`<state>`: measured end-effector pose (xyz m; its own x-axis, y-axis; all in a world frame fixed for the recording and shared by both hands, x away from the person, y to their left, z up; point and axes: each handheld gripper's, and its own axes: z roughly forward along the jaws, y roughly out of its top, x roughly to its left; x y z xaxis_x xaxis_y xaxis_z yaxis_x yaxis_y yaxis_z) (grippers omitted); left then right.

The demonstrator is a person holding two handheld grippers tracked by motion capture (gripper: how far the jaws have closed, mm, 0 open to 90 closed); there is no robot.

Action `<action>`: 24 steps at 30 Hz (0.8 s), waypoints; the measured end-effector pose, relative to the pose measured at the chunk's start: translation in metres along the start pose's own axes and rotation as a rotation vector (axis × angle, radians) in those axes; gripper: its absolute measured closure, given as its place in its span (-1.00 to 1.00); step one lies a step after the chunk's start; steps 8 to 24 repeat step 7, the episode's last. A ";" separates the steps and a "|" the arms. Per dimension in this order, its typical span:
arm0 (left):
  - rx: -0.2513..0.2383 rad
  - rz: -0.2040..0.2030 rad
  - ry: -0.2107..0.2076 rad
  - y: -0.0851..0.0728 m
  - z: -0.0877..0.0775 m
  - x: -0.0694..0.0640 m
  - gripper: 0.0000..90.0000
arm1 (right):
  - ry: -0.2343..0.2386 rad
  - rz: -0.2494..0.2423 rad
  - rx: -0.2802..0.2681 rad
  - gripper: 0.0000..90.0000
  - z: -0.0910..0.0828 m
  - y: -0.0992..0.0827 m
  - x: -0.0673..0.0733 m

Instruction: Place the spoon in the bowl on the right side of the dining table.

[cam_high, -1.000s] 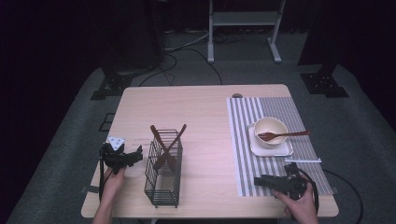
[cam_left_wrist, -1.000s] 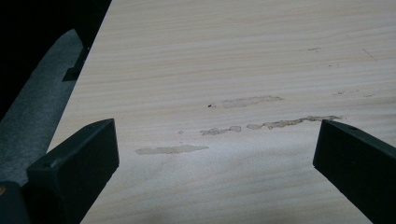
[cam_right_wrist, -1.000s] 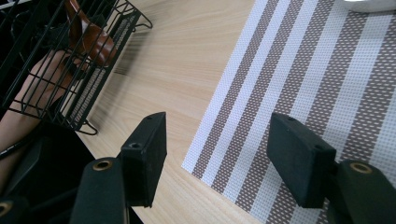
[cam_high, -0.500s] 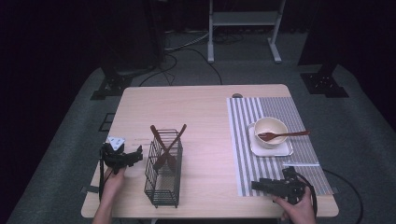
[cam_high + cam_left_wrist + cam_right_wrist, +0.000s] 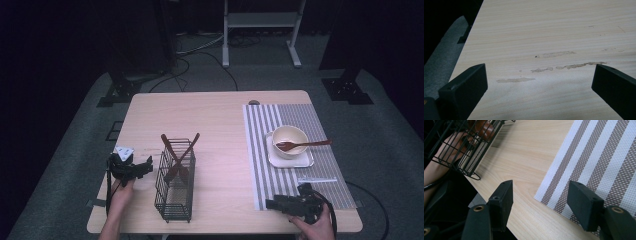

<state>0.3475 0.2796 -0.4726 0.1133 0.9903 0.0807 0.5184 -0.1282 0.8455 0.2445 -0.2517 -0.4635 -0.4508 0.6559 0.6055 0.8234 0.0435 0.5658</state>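
Note:
A black wire basket (image 5: 175, 182) stands at the front left of the wooden table (image 5: 220, 135), with two brown wooden utensils (image 5: 179, 156) crossed inside it. My left gripper (image 5: 146, 166) rests just left of the basket, open, with bare tabletop (image 5: 541, 50) between its jaws. My right gripper (image 5: 272, 204) lies near the front edge on the corner of the striped placemat (image 5: 295, 145), open and empty. In the right gripper view the placemat's corner (image 5: 584, 165) lies between the jaws and the basket (image 5: 466, 147) is at upper left. A cream bowl (image 5: 289, 141) on a square plate holds a brown spoon (image 5: 302, 145).
A white label strip (image 5: 317, 179) lies on the placemat in front of the plate. A small dark round thing (image 5: 254, 102) sits at the table's far edge. Pale smears (image 5: 564, 66) mark the wood. A metal stand (image 5: 260, 30) and cables are on the floor beyond.
My right gripper has slid back toward the front edge of the table and a little left. The left gripper and the basket have stayed put.

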 end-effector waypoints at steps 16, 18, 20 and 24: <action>0.002 0.002 0.003 0.000 0.000 0.000 -1.00 | 0.001 -0.019 -0.026 -0.19 -0.001 -0.006 0.001; 0.002 0.002 0.003 0.000 0.000 0.000 -1.00 | 0.001 -0.019 -0.026 -0.19 -0.001 -0.006 0.001; 0.002 0.002 0.003 0.000 0.000 0.000 -1.00 | 0.001 -0.019 -0.026 -0.19 -0.001 -0.006 0.001; 0.002 0.002 0.003 0.000 0.000 0.000 -1.00 | 0.001 -0.019 -0.026 -0.19 -0.001 -0.006 0.001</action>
